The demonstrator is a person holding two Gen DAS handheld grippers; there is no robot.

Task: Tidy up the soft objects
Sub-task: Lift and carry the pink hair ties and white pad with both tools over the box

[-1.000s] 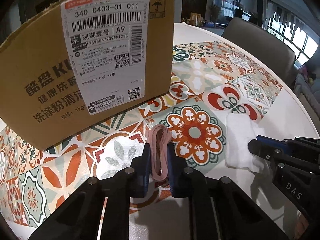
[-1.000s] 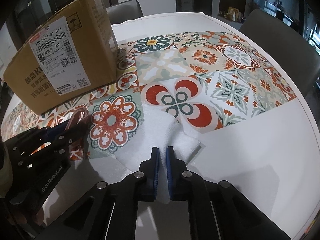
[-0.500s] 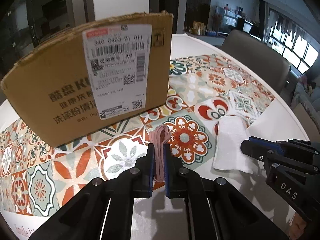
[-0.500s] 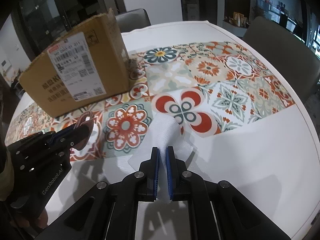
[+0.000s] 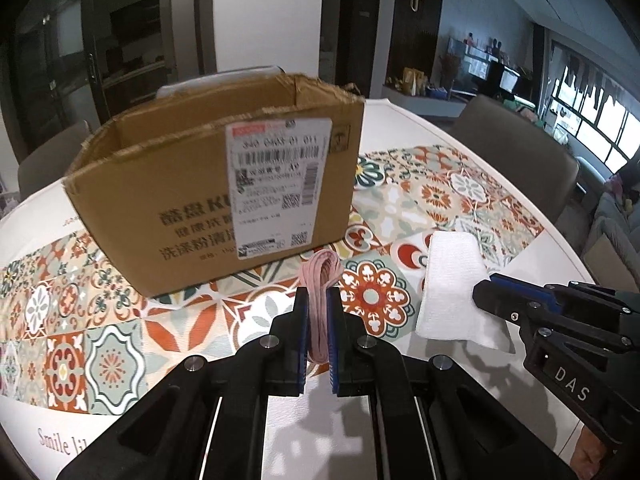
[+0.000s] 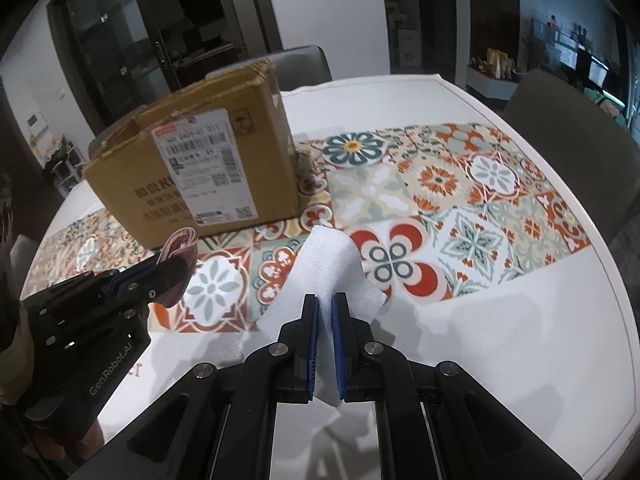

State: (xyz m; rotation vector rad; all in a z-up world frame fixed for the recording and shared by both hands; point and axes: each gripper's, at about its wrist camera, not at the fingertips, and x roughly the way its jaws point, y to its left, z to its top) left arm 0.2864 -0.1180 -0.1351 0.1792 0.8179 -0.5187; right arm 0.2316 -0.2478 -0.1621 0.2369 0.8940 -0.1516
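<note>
My left gripper [image 5: 317,300] is shut on a folded pink cloth [image 5: 320,280] and holds it above the patterned mat, in front of the open cardboard box [image 5: 216,184]. My right gripper [image 6: 325,308] is shut on a folded white cloth [image 6: 326,264] and holds it lifted off the table. In the left wrist view the white cloth [image 5: 452,280] hangs from the right gripper [image 5: 486,286] at the right. In the right wrist view the left gripper [image 6: 160,266] with the pink cloth [image 6: 182,244] is at the left, near the box [image 6: 200,168].
The box stands on a tile-patterned mat [image 6: 460,208] on a round white table [image 6: 500,340]. Grey chairs stand around the table, one at the right [image 5: 516,140] and one behind the box [image 6: 300,64]. A shipping label [image 5: 276,184] covers the box's front.
Both grippers have risen and pulled back from the table, lifting the pink cloth and the white cloth; the box's open top now shows in the left wrist view.
</note>
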